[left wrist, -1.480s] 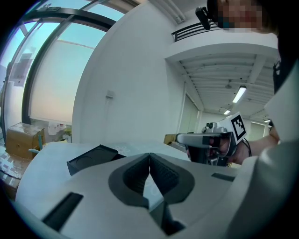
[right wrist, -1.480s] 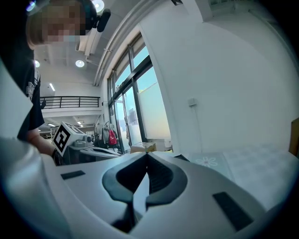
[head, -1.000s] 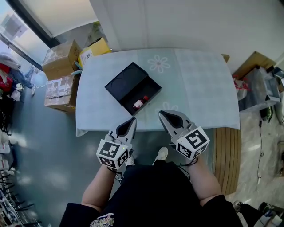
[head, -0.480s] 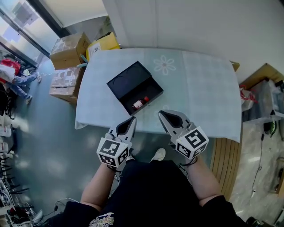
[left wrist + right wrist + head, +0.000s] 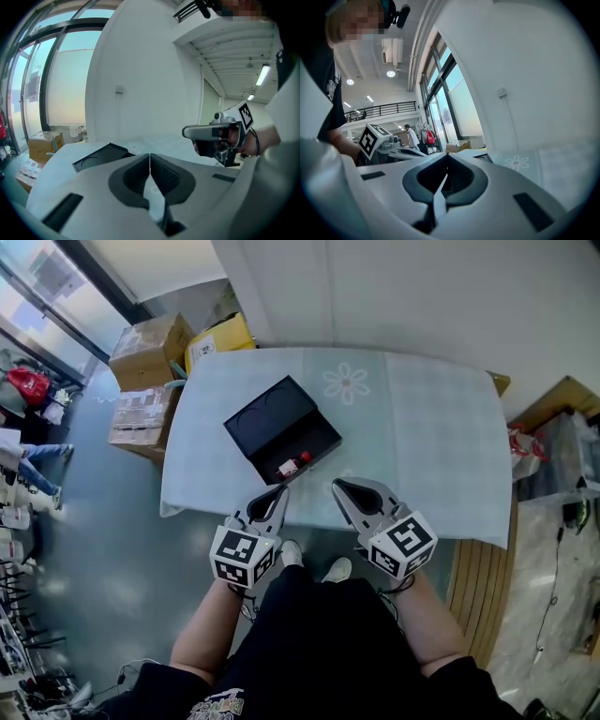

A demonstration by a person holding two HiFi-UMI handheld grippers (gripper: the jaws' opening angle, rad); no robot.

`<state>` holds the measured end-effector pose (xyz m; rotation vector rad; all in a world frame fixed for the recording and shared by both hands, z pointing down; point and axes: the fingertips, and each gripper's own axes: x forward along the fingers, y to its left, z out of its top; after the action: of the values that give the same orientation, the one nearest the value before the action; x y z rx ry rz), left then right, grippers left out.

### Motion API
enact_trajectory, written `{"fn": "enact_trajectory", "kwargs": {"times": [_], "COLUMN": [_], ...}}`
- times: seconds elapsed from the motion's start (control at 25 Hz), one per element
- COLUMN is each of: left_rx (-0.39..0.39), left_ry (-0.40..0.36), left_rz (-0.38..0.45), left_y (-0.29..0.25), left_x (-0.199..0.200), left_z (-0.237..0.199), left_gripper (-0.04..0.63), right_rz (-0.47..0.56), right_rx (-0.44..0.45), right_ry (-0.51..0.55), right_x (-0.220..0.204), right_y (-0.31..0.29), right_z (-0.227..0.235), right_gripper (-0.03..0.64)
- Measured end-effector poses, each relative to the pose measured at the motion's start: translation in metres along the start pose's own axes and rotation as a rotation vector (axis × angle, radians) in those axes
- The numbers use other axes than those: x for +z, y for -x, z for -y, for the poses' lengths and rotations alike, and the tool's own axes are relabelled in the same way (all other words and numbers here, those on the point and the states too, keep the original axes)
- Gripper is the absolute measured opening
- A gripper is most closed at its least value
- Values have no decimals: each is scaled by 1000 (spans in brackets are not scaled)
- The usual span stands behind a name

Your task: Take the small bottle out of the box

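An open black box [image 5: 279, 430] lies on the pale blue tablecloth [image 5: 422, 446], its lid [image 5: 99, 156] folded out to the far left. A small bottle [image 5: 293, 464] with a red cap lies in the box's near half. My left gripper [image 5: 279, 490] is shut and empty at the table's near edge, just short of the box. Level with it to the right, my right gripper [image 5: 338, 486] is also shut and empty. Each gripper view shows its own jaws closed, the left gripper [image 5: 150, 155] and the right gripper [image 5: 446, 157], with the other gripper alongside.
Cardboard boxes [image 5: 148, 345] and a yellow box [image 5: 221, 337] are stacked on the floor off the table's far left corner. A wooden slatted platform [image 5: 476, 573] and a clear bin [image 5: 561, 442] stand to the right. A white wall runs behind the table.
Both grippers have shifted a little along the table's near edge and stay shut. The head view has swung slightly, and the person's shoes now show under the table edge.
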<state>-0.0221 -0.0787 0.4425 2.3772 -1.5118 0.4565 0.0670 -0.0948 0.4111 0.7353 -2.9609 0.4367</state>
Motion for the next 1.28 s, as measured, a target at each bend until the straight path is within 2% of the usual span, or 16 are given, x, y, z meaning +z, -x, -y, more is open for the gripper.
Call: {"fn": "enact_trajectory", "kwargs": {"times": [0.24, 0.52, 0.84, 1.16, 1.2, 1.28], "left_rx": [-18, -59, -101, -149, -156, -173], "left_ry": [-8, -56, -80, -98, -103, -108], "left_rz": [-31, -92, -195, -289, -302, -329], "left_y": [-15, -39, -66, -89, -92, -99], "left_x": [-6, -15, -32, -51, -54, -58], "left_z": [-5, -16, -39, -56, -58, -61], "left_gripper": [29, 31, 31, 34, 43, 108], "right_rz": [-7, -8, -4, -30, -33, -37], "right_rx": [-25, -77, -127, -187, -196, -211], "right_ry": [-5, -7, -12, -50, -54, -61], "right_x": [-4, -4, 4, -7, -7, -8], "right_y": [2, -2, -16, -24, -25, -28], "right_z": [3, 17, 30, 42, 44, 48], "right_gripper": [23, 23, 23, 23, 23, 23]}}
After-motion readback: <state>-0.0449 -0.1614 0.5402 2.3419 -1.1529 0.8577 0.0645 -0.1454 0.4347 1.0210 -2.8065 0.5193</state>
